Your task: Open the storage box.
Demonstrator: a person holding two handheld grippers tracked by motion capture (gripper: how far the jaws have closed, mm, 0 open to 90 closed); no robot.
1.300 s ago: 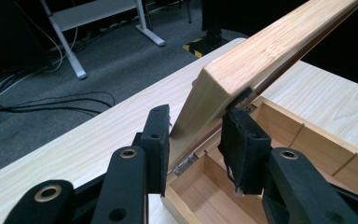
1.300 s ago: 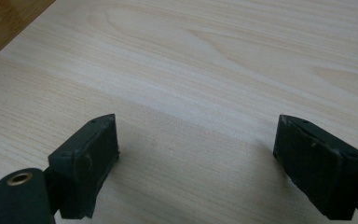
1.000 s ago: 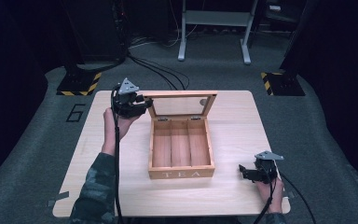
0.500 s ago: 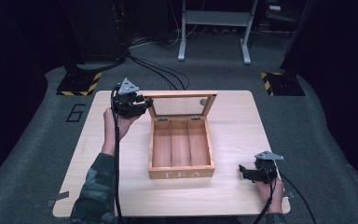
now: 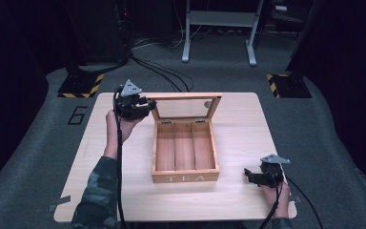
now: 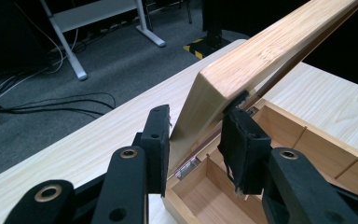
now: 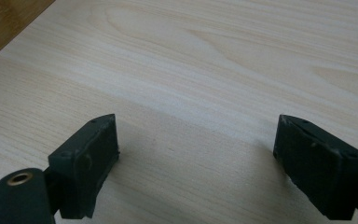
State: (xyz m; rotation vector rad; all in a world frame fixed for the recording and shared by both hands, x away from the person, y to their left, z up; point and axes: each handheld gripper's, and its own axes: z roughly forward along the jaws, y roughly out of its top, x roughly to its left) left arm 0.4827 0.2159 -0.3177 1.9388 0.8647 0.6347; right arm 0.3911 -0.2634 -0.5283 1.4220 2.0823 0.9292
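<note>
A wooden tea box (image 5: pixel 186 178) marked TEA stands open in the middle of the table, its three compartments empty. Its glass-paned lid (image 5: pixel 186 108) stands raised at the back. My left gripper (image 5: pixel 147 106) is at the lid's left corner. In the left gripper view, the jaws of that gripper (image 6: pixel 196 140) are shut on the lid's (image 6: pixel 261 51) side edge, above the box's hinge. My right gripper (image 5: pixel 248 175) rests low near the table's front right, beside the box. Seen in its own view, the right gripper (image 7: pixel 198 154) is open with only bare tabletop between its jaws.
The light wooden table (image 5: pixel 248 124) has bare room left and right of the box. A corner of the box (image 7: pixel 4 18) shows at the top left of the right gripper view. Cables (image 5: pixel 162 71) and a desk frame (image 5: pixel 219 28) lie on the floor beyond.
</note>
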